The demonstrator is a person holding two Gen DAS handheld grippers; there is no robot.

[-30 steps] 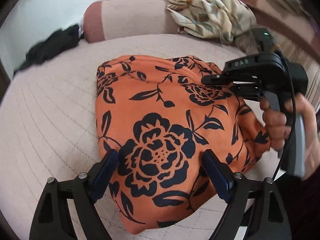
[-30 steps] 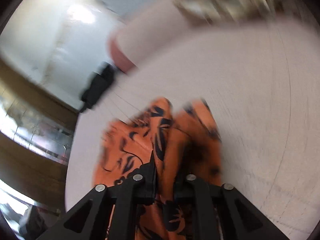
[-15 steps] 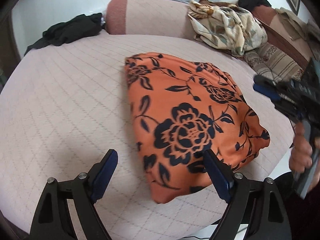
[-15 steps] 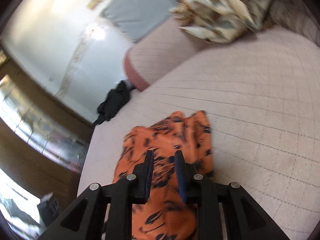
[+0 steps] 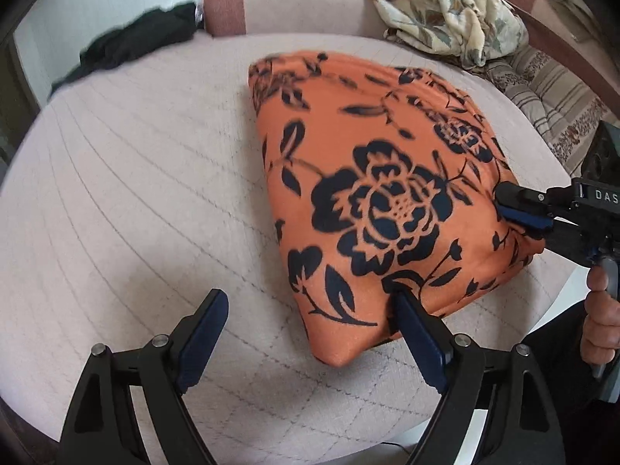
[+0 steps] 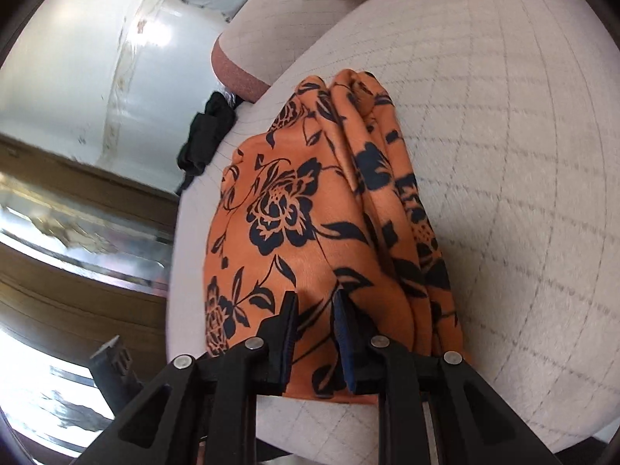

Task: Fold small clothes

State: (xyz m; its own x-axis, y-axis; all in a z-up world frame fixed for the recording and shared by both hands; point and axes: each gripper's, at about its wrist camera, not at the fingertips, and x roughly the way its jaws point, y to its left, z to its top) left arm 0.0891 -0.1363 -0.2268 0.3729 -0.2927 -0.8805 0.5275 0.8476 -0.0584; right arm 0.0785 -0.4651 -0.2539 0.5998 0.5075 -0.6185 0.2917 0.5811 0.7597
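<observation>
— Where was there room to pass?

— Bare quilted bed cover (image 5: 128, 178) lay open left of the orange floral garment (image 5: 372, 193), wide enough for the left gripper (image 5: 310, 333), whose spread fingers (image 5: 201, 333) hung over it.

— And what stood in the way?

— A black garment (image 5: 131, 44) at the far left edge, a pink bolster (image 5: 286, 4) behind, and a crumpled floral cloth (image 5: 445, 11) far right. The right gripper (image 5: 519, 209) blocked the garment's right edge.

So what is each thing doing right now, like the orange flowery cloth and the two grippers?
orange floral garment: folded, lying on the cushion, one edge pinched.
right gripper: shut on the garment's edge.
left gripper: open, holding nothing.
black cloth: crumpled, far corner.
cream floral cloth: bunched against the backrest.
</observation>
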